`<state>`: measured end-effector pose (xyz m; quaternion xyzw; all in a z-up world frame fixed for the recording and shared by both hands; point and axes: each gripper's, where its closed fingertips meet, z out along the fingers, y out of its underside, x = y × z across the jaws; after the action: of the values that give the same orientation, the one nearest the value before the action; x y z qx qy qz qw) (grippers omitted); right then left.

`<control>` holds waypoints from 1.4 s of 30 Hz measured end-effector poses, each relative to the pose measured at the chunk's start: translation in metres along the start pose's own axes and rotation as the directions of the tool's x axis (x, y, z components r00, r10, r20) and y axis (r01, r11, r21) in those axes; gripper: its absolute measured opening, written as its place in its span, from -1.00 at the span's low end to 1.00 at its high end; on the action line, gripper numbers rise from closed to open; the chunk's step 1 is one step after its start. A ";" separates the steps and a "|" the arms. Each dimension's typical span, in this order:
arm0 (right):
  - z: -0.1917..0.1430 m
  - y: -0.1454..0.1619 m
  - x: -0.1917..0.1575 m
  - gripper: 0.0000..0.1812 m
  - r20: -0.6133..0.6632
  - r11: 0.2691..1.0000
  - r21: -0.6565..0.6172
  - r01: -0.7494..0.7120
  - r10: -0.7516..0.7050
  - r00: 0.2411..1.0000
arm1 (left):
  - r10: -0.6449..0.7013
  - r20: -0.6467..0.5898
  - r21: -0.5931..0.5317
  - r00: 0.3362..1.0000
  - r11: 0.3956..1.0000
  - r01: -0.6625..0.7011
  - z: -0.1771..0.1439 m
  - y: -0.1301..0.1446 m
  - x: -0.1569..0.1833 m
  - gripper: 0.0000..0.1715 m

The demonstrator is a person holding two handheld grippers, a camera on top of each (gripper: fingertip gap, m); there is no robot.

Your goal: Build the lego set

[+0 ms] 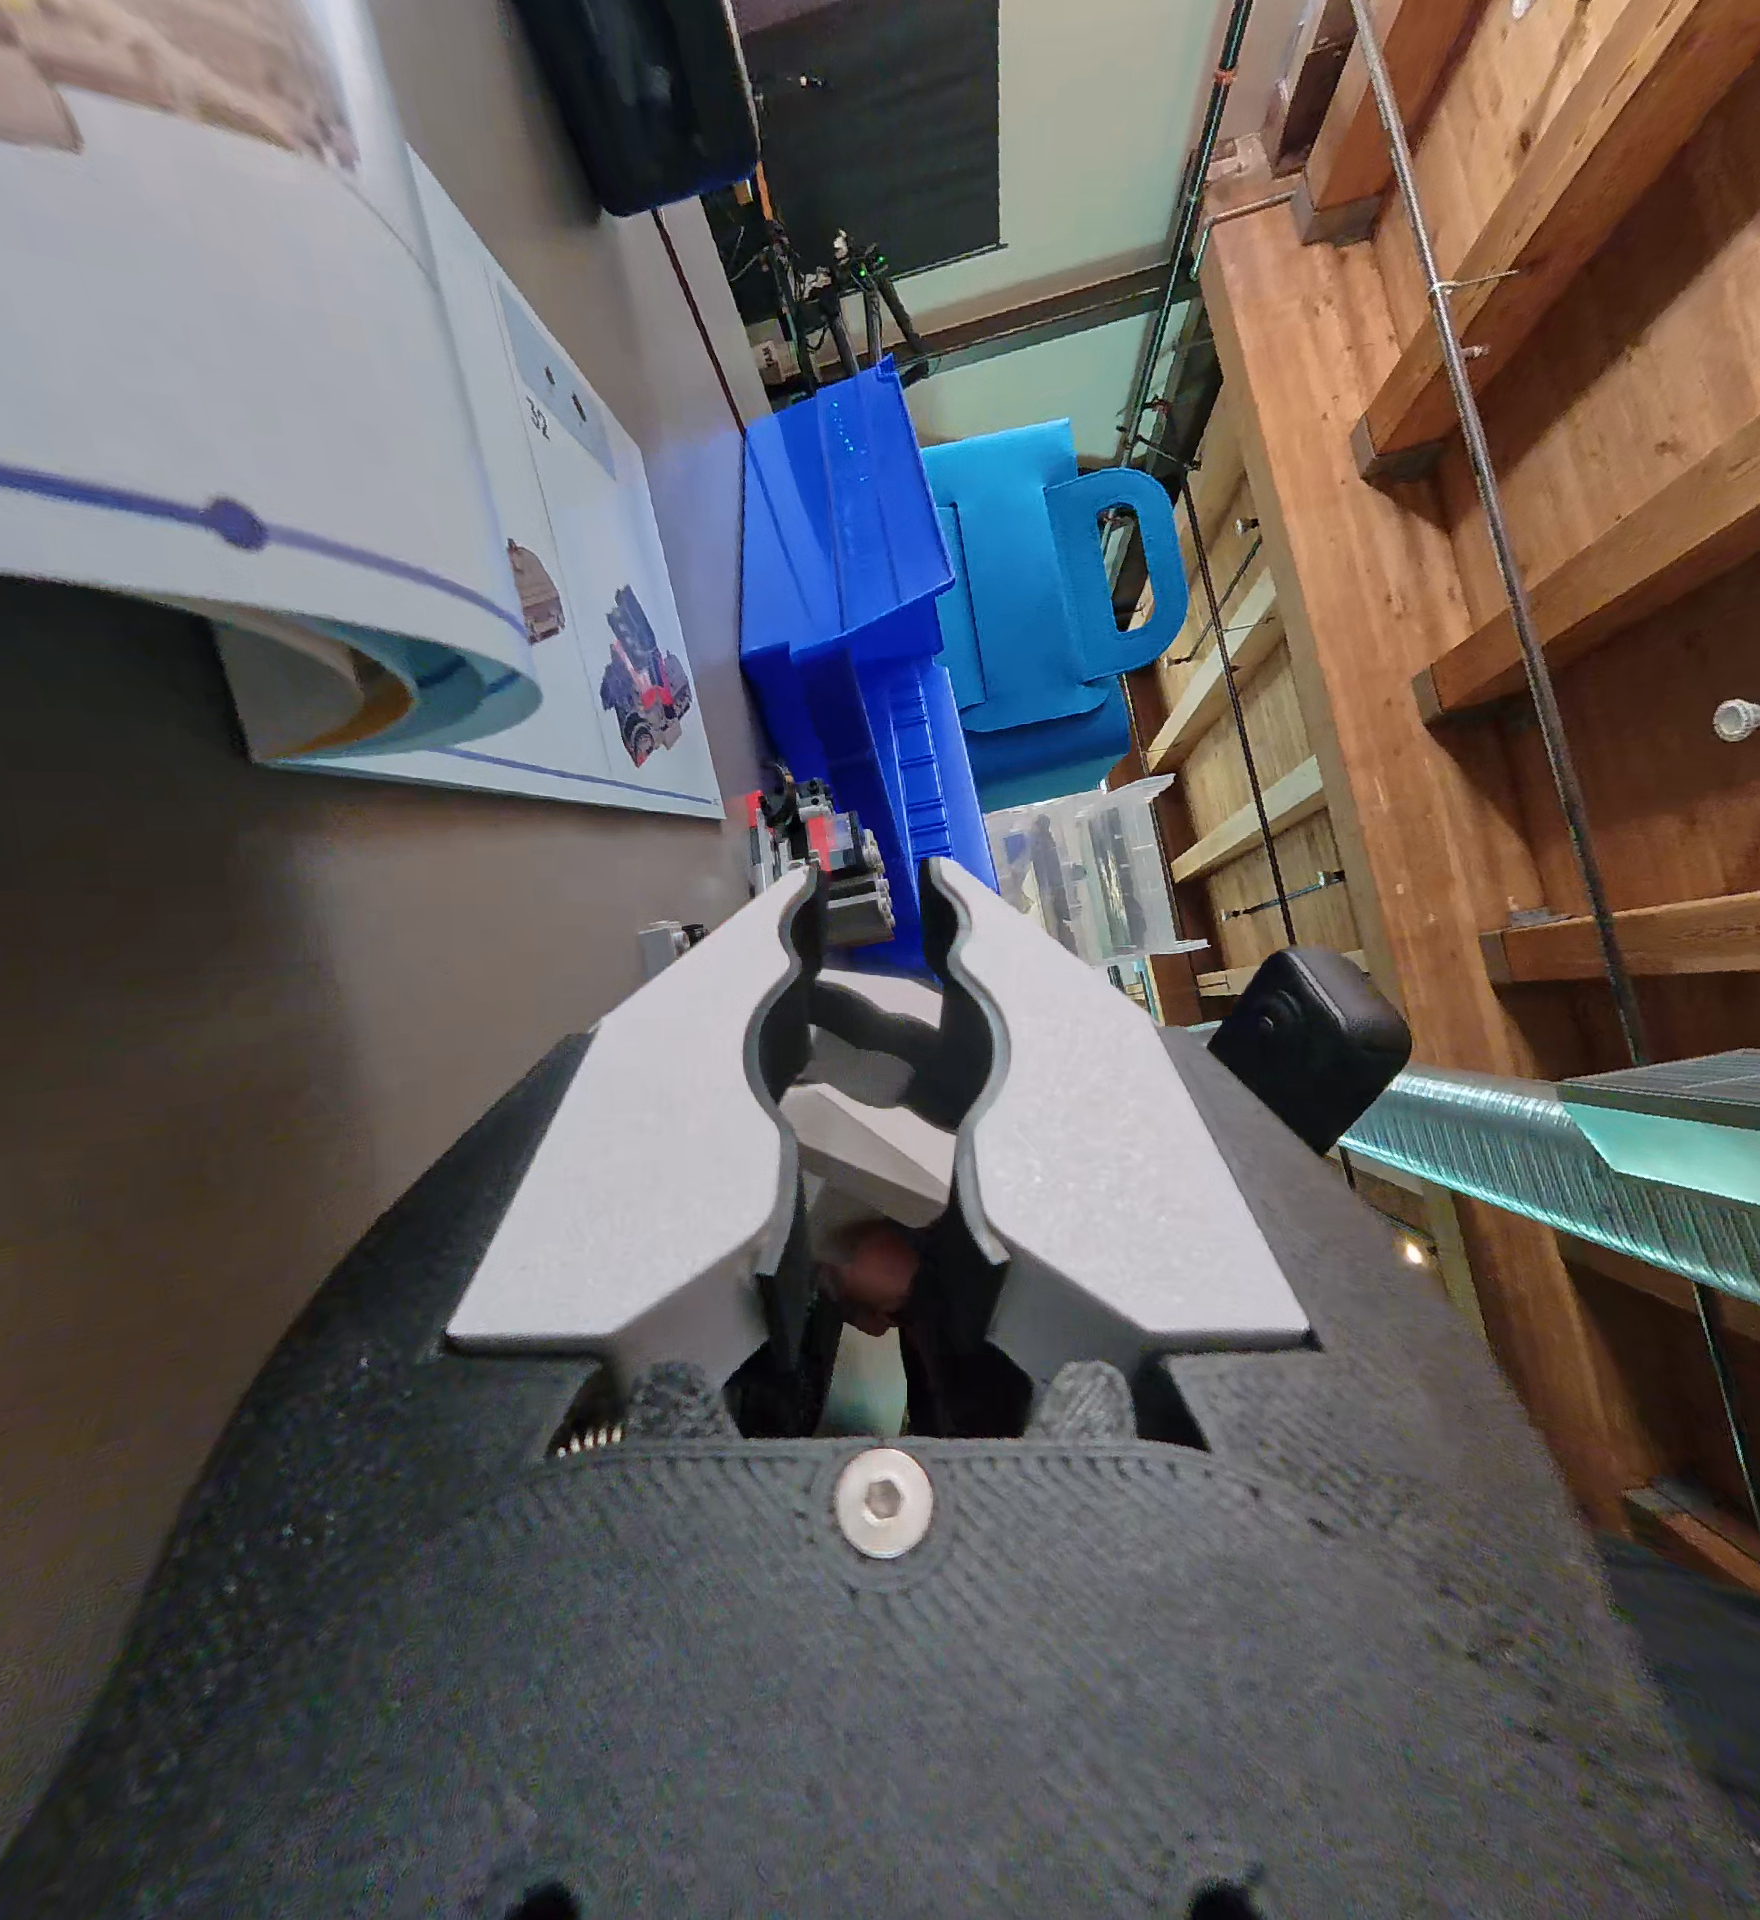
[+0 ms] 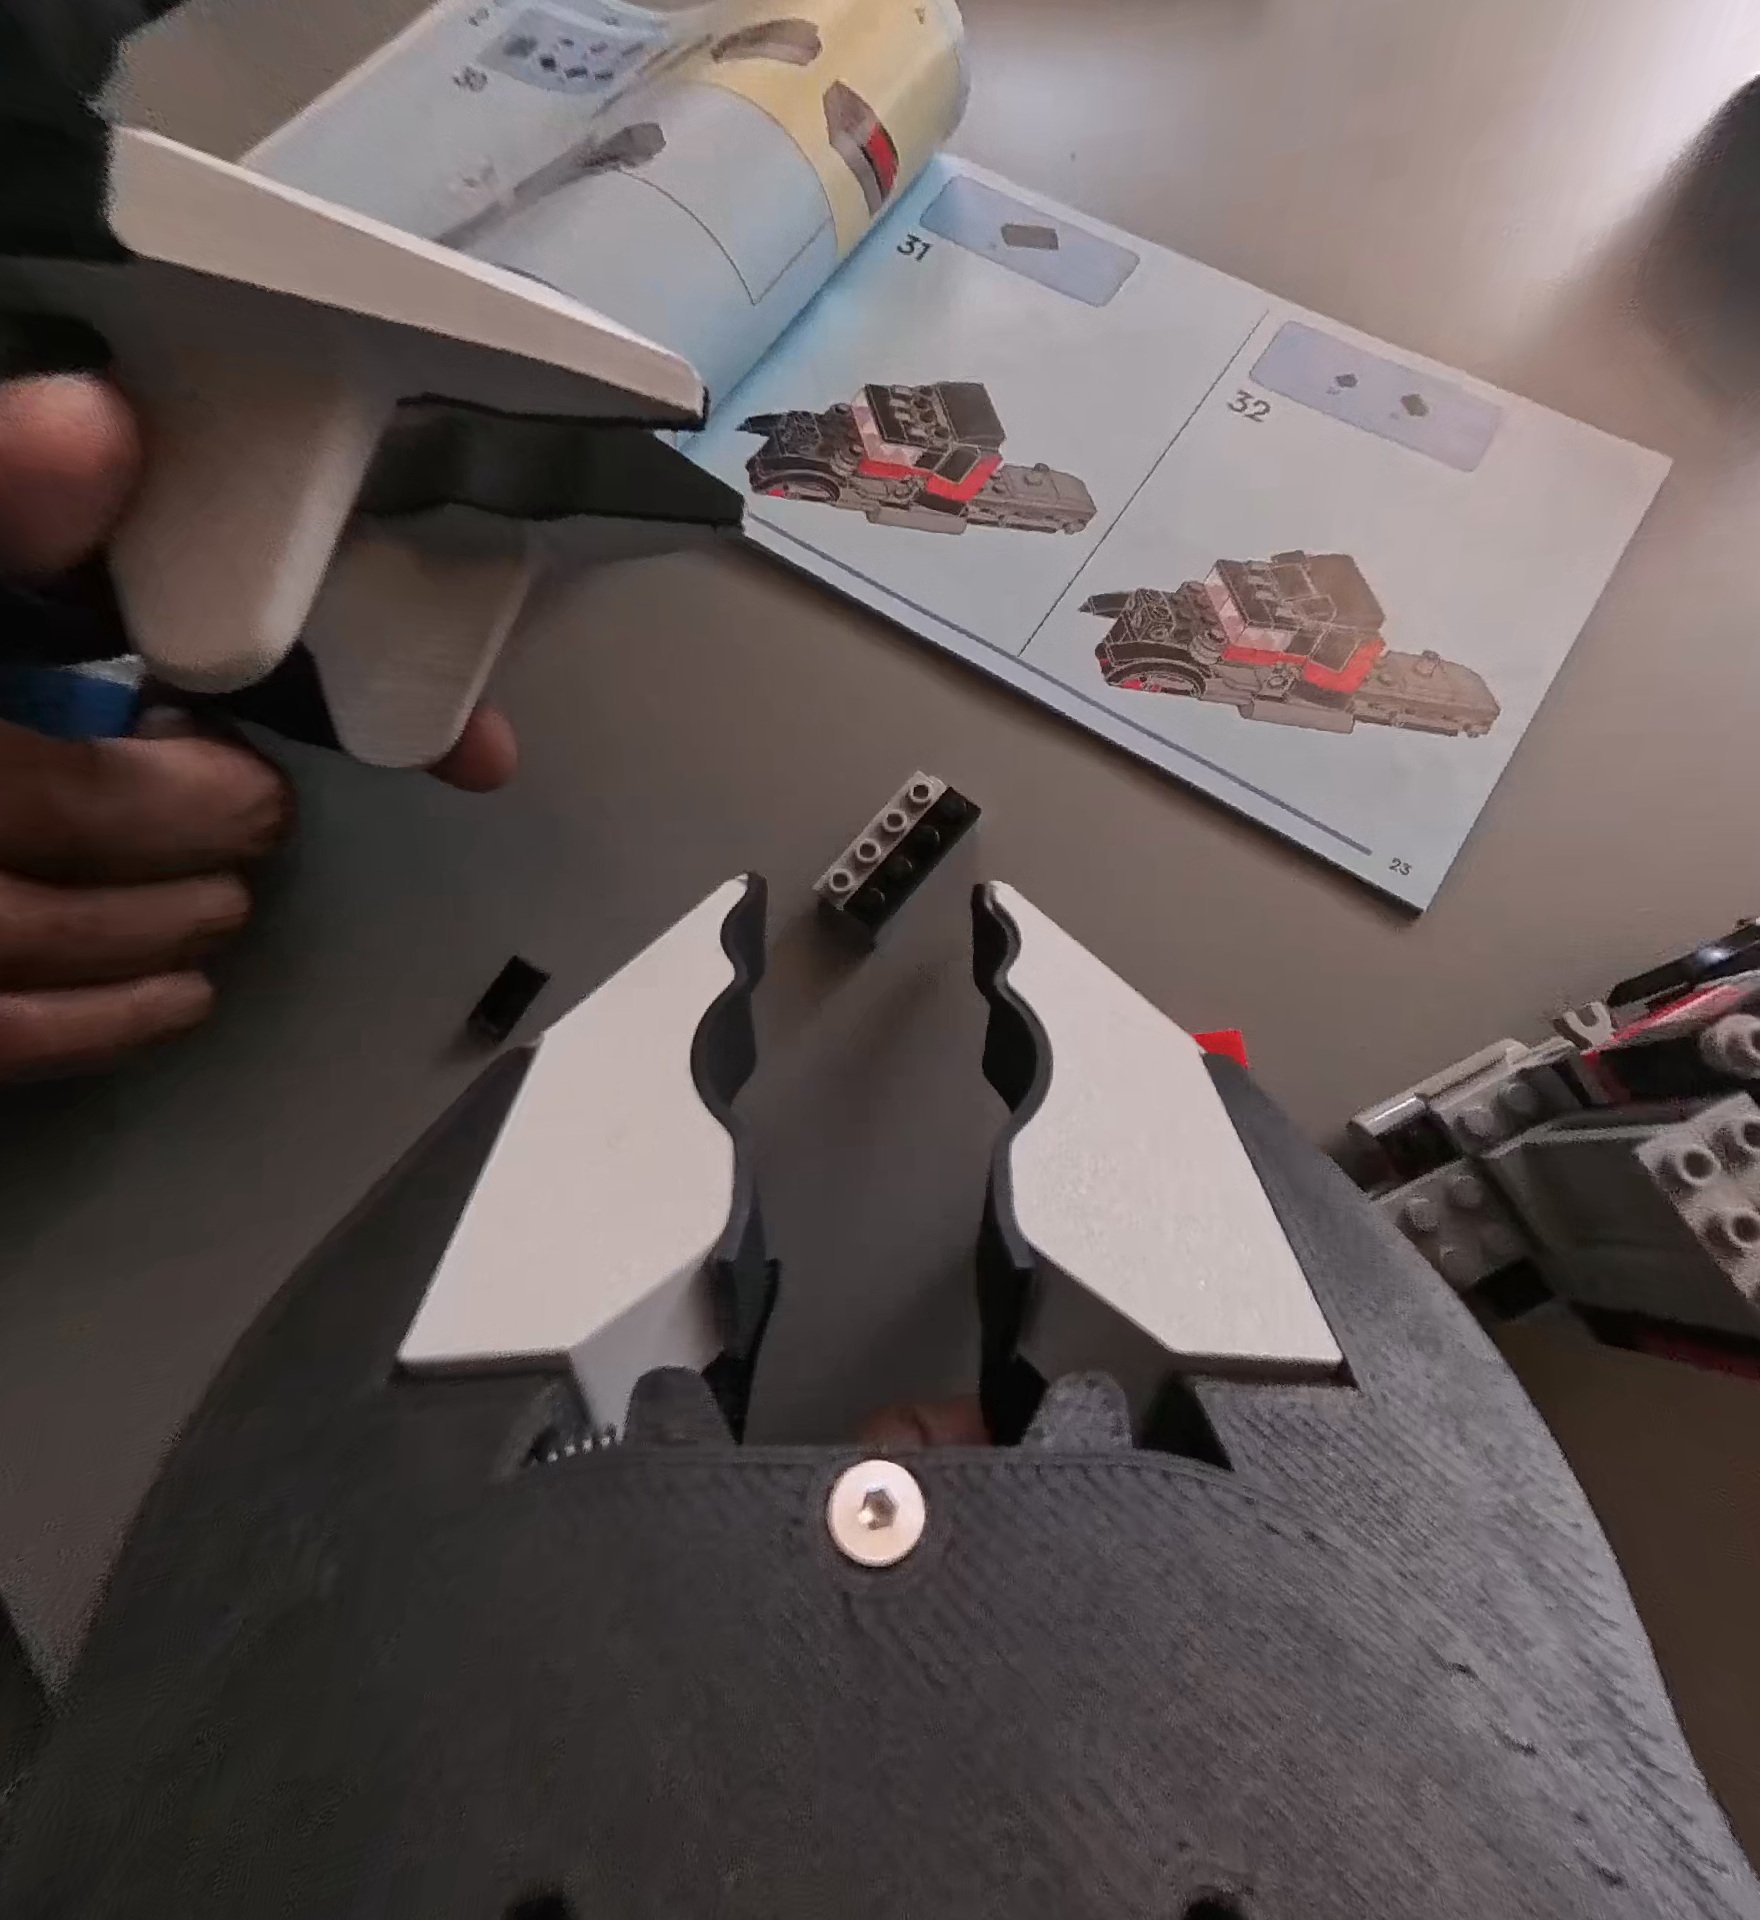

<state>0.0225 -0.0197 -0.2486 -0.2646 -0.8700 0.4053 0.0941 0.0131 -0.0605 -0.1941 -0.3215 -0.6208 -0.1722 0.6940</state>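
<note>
Grey and black, a small joined brick piece (image 2: 897,857) lies on the brown bench (image 2: 647,665) at frame centre, just ahead of the right tongs (image 2: 868,899), which gape wide and hold nothing. A tiny black piece (image 2: 508,995) sits to its left. The instruction booklet (image 2: 1219,520) lies open at upper right; the half-built model (image 2: 1624,1164) rests at the right edge. The left tongs (image 1: 868,883) are narrowly parted, empty.
</note>
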 end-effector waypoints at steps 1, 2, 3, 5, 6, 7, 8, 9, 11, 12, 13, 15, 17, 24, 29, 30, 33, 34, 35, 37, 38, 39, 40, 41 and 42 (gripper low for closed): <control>0.002 0.000 0.001 -0.56 -0.014 1.000 -0.010 0.007 -0.007 1.000 | 0.002 0.000 0.000 1.000 1.000 -0.002 -0.001 0.000 0.000 -0.78; 0.004 0.001 0.002 -0.57 -0.028 1.000 -0.021 0.011 -0.012 1.000 | 0.002 -0.001 0.001 1.000 1.000 -0.002 -0.001 0.000 0.000 -0.78; 0.006 0.001 0.003 -0.58 -0.038 0.999 -0.033 0.017 -0.018 0.999 | 0.000 -0.004 -0.001 1.000 1.000 0.000 -0.002 0.000 0.000 -0.78; 0.008 0.001 0.003 -0.75 -0.051 0.998 -0.042 0.037 -0.039 0.998 | -0.003 -0.010 -0.006 1.000 1.000 0.003 -0.002 0.001 0.001 -0.78; 0.009 0.001 0.003 -0.76 -0.057 0.998 -0.044 0.047 -0.049 0.997 | -0.004 -0.012 -0.009 1.000 1.000 0.004 -0.002 0.002 0.001 -0.78; 0.009 0.001 0.003 -0.77 -0.061 0.998 -0.045 0.052 -0.055 0.997 | -0.006 -0.015 -0.012 1.000 1.000 0.006 -0.002 0.002 0.001 -0.78; 0.009 0.001 0.003 -0.77 -0.064 0.997 -0.044 0.056 -0.059 0.996 | -0.008 -0.018 -0.014 1.000 1.000 0.007 -0.002 0.002 0.002 -0.78; 0.008 0.000 0.003 -0.77 -0.069 0.998 -0.036 0.058 -0.060 0.996 | -0.011 -0.021 -0.014 1.000 1.000 0.010 -0.002 0.003 0.002 -0.78; 0.004 -0.005 0.002 -0.77 -0.073 0.998 0.009 0.062 -0.061 0.995 | -0.019 -0.028 -0.017 0.999 1.000 0.019 -0.002 0.003 0.002 -0.78; 0.001 -0.010 -0.003 -0.77 -0.050 0.996 0.047 0.073 -0.070 0.996 | -0.024 -0.031 -0.019 0.999 1.000 0.024 -0.002 0.003 0.002 -0.78; -0.002 -0.015 -0.007 -0.77 -0.035 0.992 0.092 0.081 -0.078 0.996 | -0.028 -0.034 -0.020 0.999 0.999 0.027 -0.003 0.003 0.002 -0.79; -0.008 -0.024 -0.014 -0.77 -0.017 0.981 0.168 0.096 -0.095 0.995 | -0.035 -0.040 -0.023 0.999 0.999 0.034 -0.003 0.004 0.003 -0.78; -0.014 -0.033 -0.022 -0.78 0.005 0.962 0.249 0.112 -0.117 0.993 | -0.044 -0.051 -0.027 0.998 0.999 0.042 -0.004 0.004 0.004 -0.78; -0.030 -0.049 -0.027 -0.78 0.111 0.929 0.369 0.025 -0.070 0.991 | -0.059 -0.106 -0.070 0.993 0.996 0.051 -0.007 0.007 0.012 -0.77; -0.049 -0.060 0.010 -0.78 -0.202 0.876 0.471 0.107 -0.011 0.979 | 0.027 -0.109 -0.088 0.994 0.995 -0.037 -0.006 0.009 0.017 -0.71; -0.050 -0.057 0.016 -0.78 -0.272 0.882 0.451 0.141 -0.014 0.962 | 0.045 -0.111 -0.090 0.993 0.994 -0.056 -0.005 0.011 0.019 -0.70; -0.049 -0.048 0.020 -0.78 -0.344 0.897 0.411 0.163 -0.014 0.939 | 0.086 -0.110 -0.109 0.990 0.989 -0.098 0.000 0.017 0.021 -0.70; -0.050 -0.048 0.019 -0.78 -0.356 0.896 0.411 0.169 -0.013 0.934 | 0.093 -0.109 -0.115 0.990 0.988 -0.106 0.002 0.020 0.021 -0.70; -0.050 -0.048 0.018 -0.78 -0.356 0.894 0.414 0.169 -0.012 0.935 | 0.098 -0.106 -0.120 0.990 0.987 -0.110 0.003 0.022 0.021 -0.70; -0.049 -0.047 0.014 -0.78 -0.337 0.899 0.410 0.156 -0.009 0.942 | 0.106 -0.101 -0.127 0.989 0.985 -0.118 0.006 0.025 0.021 -0.69; -0.049 -0.048 0.012 -0.78 -0.318 0.896 0.421 0.140 0.000 0.948 | 0.112 -0.101 -0.129 0.989 0.984 -0.125 0.007 0.026 0.021 -0.69; -0.049 -0.049 0.009 -0.78 -0.296 0.893 0.432 0.124 0.010 0.955 | 0.121 -0.101 -0.132 0.988 0.982 -0.134 0.008 0.028 0.022 -0.69; -0.048 -0.050 0.006 -0.78 -0.275 0.893 0.436 0.114 0.012 0.961 | 0.129 -0.099 -0.135 0.987 0.981 -0.142 0.009 0.029 0.022 -0.69; -0.047 -0.050 0.002 -0.78 -0.251 0.891 0.440 0.109 0.006 0.968 | 0.137 -0.096 -0.138 0.986 0.979 -0.150 0.009 0.030 0.022 -0.69; -0.047 -0.052 -0.003 -0.78 -0.227 0.888 0.449 0.102 0.002 0.974 | 0.144 -0.095 -0.140 0.985 0.978 -0.156 0.010 0.032 0.023 -0.68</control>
<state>0.0229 -0.0180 -0.1787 -0.2558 -0.7406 0.5641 0.2605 0.0297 -0.0272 -0.1793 -0.4104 -0.5507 -0.1780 0.7048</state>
